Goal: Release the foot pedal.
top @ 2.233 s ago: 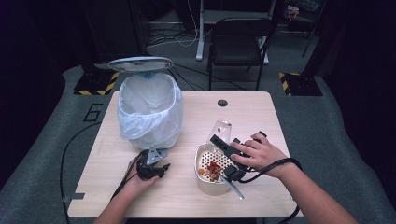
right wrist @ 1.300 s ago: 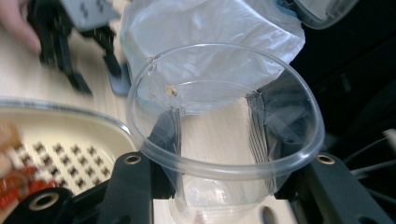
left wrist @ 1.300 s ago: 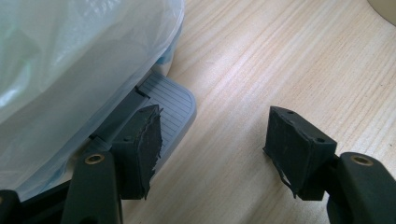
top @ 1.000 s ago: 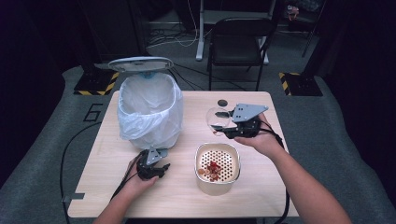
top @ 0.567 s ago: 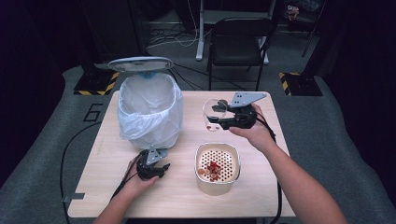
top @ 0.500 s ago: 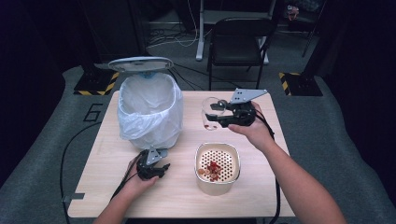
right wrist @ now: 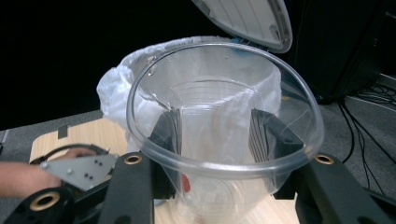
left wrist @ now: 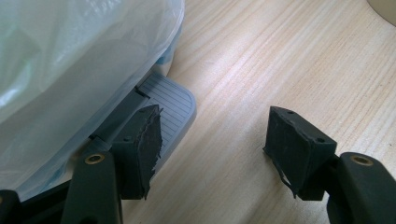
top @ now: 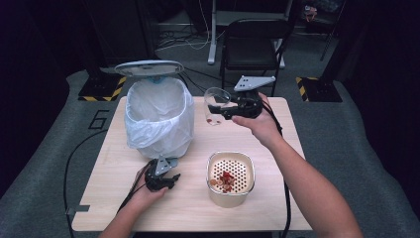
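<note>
My right gripper (top: 221, 111) is shut on a clear plastic cup (top: 214, 97) and holds it in the air above the table's far middle, just right of the bin. In the right gripper view both pads press the cup's (right wrist: 224, 98) sides, and its open mouth faces the camera. A few red bits (right wrist: 186, 183) lie near its bottom. The white-lined pedal bin (top: 158, 116) stands at the left with its lid (top: 148, 67) up. At the bin's foot my left gripper (top: 166, 179) rests on the table, open and with nothing between its pads, one jaw over the grey pedal (left wrist: 170, 100).
A beige bowl (top: 231, 191) with a perforated insert holding red and orange scraps stands at the front middle. A black chair (top: 252, 37) stands beyond the far edge. Cables trail from both grippers. Bare wood (top: 292, 163) lies right of the bowl.
My right gripper went from the bowl to the cup, took hold of it and lifted it up and left toward the bin. The left hand has stayed put.
</note>
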{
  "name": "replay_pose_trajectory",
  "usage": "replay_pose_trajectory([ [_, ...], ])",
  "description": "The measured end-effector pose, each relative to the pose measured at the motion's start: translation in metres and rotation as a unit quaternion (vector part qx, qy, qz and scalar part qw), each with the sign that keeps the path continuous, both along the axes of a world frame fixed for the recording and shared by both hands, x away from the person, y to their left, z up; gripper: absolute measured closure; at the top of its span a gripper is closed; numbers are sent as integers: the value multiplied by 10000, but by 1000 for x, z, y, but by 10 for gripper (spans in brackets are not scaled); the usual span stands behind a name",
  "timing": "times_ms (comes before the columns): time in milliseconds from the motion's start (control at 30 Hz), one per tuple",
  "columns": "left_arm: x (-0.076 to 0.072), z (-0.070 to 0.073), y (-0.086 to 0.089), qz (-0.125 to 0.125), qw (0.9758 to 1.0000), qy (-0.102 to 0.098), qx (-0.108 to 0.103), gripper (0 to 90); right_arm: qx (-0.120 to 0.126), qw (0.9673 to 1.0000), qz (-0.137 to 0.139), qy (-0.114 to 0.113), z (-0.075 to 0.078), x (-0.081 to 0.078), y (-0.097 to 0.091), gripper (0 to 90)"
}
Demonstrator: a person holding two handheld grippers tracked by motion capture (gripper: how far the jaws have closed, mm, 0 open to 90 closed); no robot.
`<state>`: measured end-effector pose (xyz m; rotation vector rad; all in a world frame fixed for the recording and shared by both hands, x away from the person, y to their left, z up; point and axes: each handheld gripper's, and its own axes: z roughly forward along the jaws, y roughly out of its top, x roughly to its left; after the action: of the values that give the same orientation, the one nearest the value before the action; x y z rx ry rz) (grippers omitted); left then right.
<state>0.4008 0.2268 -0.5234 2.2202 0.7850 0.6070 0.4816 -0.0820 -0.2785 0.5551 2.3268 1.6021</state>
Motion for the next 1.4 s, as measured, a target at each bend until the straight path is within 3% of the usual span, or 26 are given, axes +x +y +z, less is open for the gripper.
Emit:
replay_pose_trajectory([
  [300, 0, -1, -1, 33, 10000, 12, -76, 360, 11, 10000, -16, -81, 14, 6, 20, 542],
  [633, 1, 1, 1, -44, 9999, -87, 80, 360, -59, 9998, 106, -132, 23, 15, 49, 542],
  [700, 1, 1, 1, -56, 10000, -22, 67, 360, -128, 9998, 128, -114, 25, 17, 59, 542],
  [1167, 1, 1, 1, -46, 10000, -15, 59, 360, -347, 9988, 303, -144, 21, 30, 110, 542],
  [1400, 1, 1, 1, -40, 10000, -20, 52, 360, -389, 9985, 349, -134, 19, 33, 126, 542],
])
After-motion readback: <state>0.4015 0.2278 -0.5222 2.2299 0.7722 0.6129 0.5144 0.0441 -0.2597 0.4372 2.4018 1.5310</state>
